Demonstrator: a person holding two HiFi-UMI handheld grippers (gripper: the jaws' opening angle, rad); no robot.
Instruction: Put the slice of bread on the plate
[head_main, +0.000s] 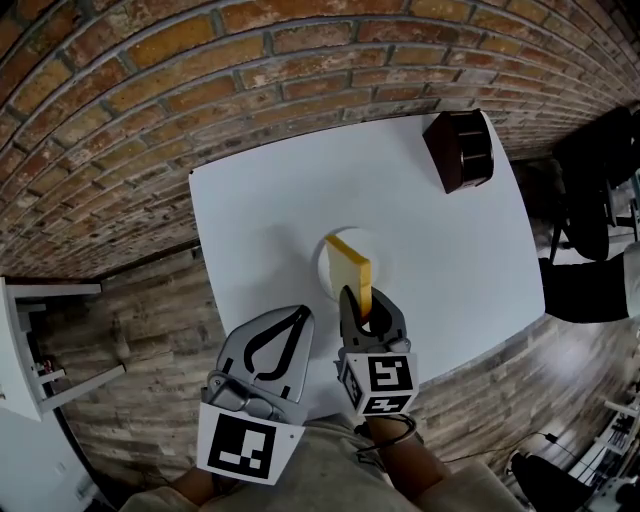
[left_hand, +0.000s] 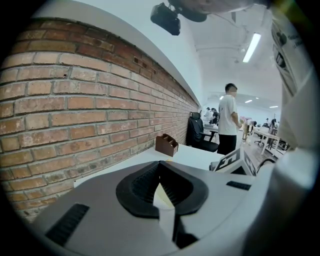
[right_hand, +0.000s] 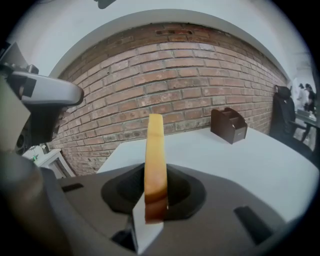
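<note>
The left tongs (head_main: 300, 316), grey plastic with black inner pads, hang over the near edge of the white rectangular table (head_main: 262, 215). In the left gripper view these tongs (left_hand: 160, 165) are clenched, tips meeting, with nothing between them.

Just right of them, nearer the near edge than the far one and about midway between the table's left and right edges, lies a small round white plate (head_main: 326, 274). Over it is the slice of bread (head_main: 352, 264), pale yellow with a browner crust, held on edge so that its thin side faces up. The right tongs (head_main: 366, 304) clamp the slice at its near end. The right gripper view shows the same grip: the slice (right_hand: 155, 150) stands upright between the black pads of the right tongs (right_hand: 155, 186), both pressing on its browner near end. Whether the slice touches the plate I cannot tell.

At the table's far right corner stands a dark brown box with open compartments (head_main: 460, 150), well apart from the plate. Beyond the table's right edge is a black office chair (head_main: 590, 205) on the wooden floor (head_main: 150, 400).
</note>
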